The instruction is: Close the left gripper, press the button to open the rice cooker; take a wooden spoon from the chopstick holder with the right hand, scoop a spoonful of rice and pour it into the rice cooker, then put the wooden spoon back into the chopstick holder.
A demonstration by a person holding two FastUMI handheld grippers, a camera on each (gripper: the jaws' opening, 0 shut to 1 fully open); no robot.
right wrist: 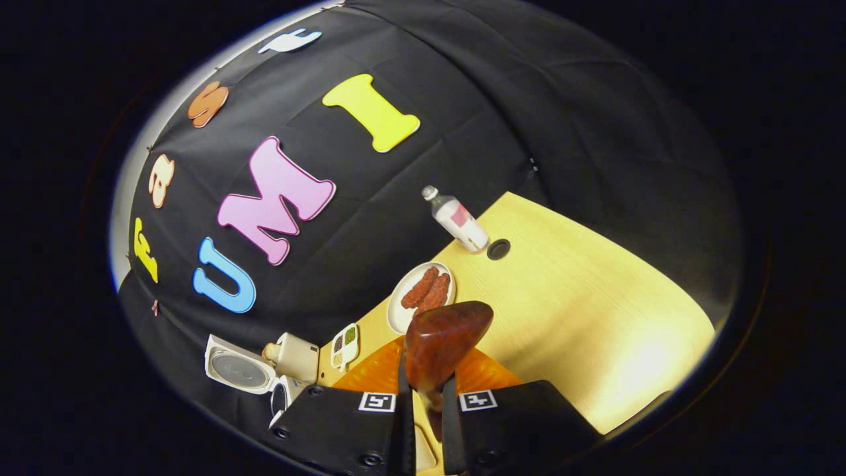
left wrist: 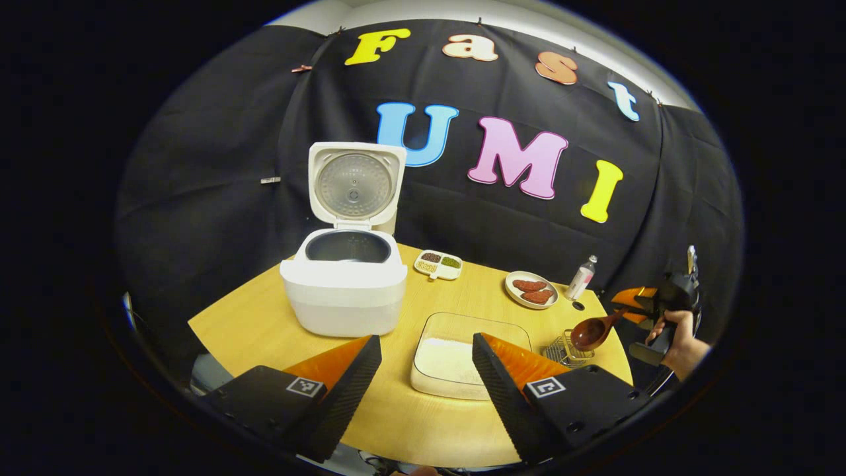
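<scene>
Above table's right edge, right tool [right wrist: 423, 390] clamps wooden spoon [right wrist: 446, 340]; left tool [left wrist: 426, 370] apart, prob. empty.

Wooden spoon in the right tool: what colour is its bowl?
Glossy reddish-brown wooden spoon, clearest in the right gripper view.

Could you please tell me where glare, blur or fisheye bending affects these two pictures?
Left gripper view: sharp, evenly lit; the table edge bows under fisheye. Right gripper view: the scene is tilted, a bright glare patch sits on the table's near right, and the wooden spoon bowl looms close and slightly soft.
</scene>
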